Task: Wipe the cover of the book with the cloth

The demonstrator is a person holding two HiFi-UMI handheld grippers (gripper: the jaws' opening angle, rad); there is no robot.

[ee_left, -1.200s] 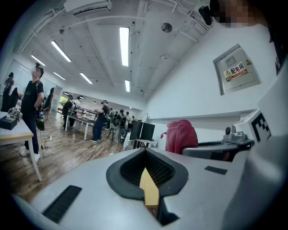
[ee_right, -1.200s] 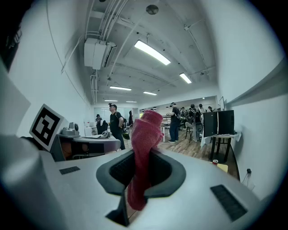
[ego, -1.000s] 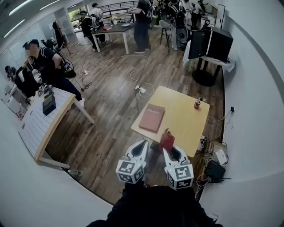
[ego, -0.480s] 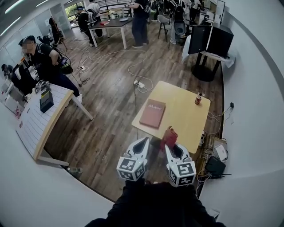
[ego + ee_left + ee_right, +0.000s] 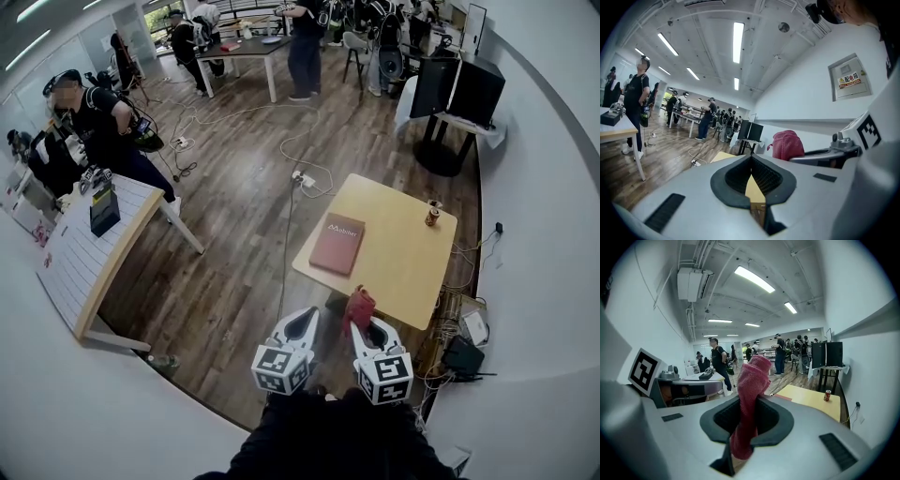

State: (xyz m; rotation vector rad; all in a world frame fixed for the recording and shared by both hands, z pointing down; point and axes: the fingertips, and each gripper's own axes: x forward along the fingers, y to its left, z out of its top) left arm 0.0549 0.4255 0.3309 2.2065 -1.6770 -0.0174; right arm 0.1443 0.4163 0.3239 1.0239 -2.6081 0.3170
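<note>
A reddish-brown book (image 5: pixel 337 244) lies flat on the left part of a light wooden table (image 5: pixel 403 253). My right gripper (image 5: pixel 362 322) is shut on a red cloth (image 5: pixel 358 306), which sticks up between the jaws in the right gripper view as the cloth (image 5: pixel 751 394). It hovers short of the table's near edge. My left gripper (image 5: pixel 302 322) is shut with nothing in it, beside the right one over the floor. From the left gripper view the cloth (image 5: pixel 787 144) shows at the right.
A drink can (image 5: pixel 433 213) stands at the table's far right. Cables and a power strip (image 5: pixel 302 178) run across the wood floor. A long white table (image 5: pixel 84 253) stands at the left. Black monitors (image 5: pixel 459 89) sit on a stand far right. Several people stand around.
The view has shifted a little: the table and book sit slightly farther right and lower in frame. Both grippers keep their pose, cloth still held.
</note>
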